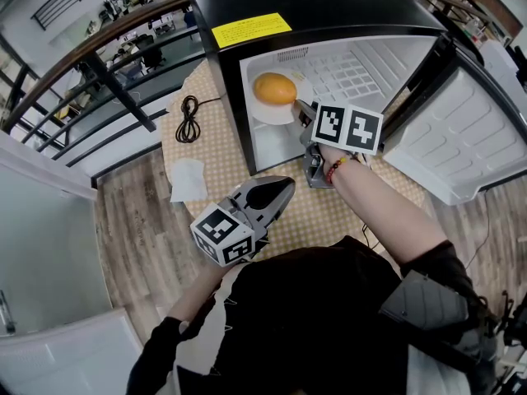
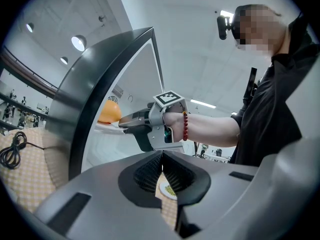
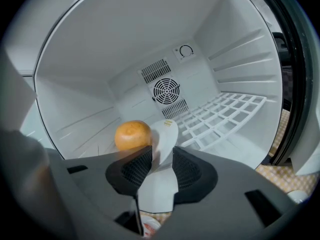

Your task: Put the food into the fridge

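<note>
Your right gripper (image 3: 161, 154) reaches into the open fridge (image 1: 329, 11) with its jaws spread. The near rim of the white plate (image 3: 166, 133) lies between them, and the pads are not pressing on it. On that plate sits the orange (image 3: 132, 135) — inside the fridge, toward the left of its compartment, beside the wire shelf (image 3: 220, 116). Your left gripper (image 2: 161, 156) hangs outside the fridge, in front of its opening, jaws pressed together on nothing. To the fridge's right its door (image 1: 473, 134) stands swung wide — to its left a black cable (image 1: 189, 118) lies coiled.
</note>
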`<act>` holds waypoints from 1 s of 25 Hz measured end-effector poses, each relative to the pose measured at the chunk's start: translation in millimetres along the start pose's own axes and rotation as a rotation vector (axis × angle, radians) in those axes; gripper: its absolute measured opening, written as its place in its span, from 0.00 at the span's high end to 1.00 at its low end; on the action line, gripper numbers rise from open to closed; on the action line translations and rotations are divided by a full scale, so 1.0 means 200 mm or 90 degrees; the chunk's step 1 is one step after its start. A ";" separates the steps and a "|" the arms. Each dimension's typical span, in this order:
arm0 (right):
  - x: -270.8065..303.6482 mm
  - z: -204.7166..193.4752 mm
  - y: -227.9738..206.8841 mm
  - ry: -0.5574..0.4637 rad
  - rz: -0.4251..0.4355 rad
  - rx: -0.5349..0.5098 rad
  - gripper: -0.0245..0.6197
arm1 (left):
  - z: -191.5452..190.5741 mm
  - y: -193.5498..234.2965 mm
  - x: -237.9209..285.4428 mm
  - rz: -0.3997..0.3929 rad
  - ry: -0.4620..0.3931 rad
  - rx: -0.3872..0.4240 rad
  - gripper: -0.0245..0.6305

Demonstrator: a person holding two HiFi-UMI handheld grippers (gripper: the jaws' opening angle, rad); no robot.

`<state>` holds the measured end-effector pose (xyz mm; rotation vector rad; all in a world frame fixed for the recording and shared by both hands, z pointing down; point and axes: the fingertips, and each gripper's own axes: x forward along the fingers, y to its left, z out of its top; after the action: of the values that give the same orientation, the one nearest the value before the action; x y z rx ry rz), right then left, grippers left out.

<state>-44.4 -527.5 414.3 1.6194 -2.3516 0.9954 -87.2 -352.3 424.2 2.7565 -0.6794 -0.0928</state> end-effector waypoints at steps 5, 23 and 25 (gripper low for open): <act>0.01 0.01 -0.01 -0.004 -0.009 -0.026 0.77 | 0.01 0.02 0.00 -0.003 0.000 0.001 0.94; 0.02 0.02 -0.04 -0.022 0.001 -0.178 0.73 | -0.04 -0.04 0.01 0.067 0.005 0.005 0.94; -0.02 0.04 -0.04 -0.039 0.021 -0.187 0.72 | -0.02 -0.11 0.01 0.101 -0.005 0.019 0.94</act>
<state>-33.4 -531.2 410.8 1.5238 -2.4317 0.5766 -75.3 -333.6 421.6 2.7198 -0.9048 -0.0595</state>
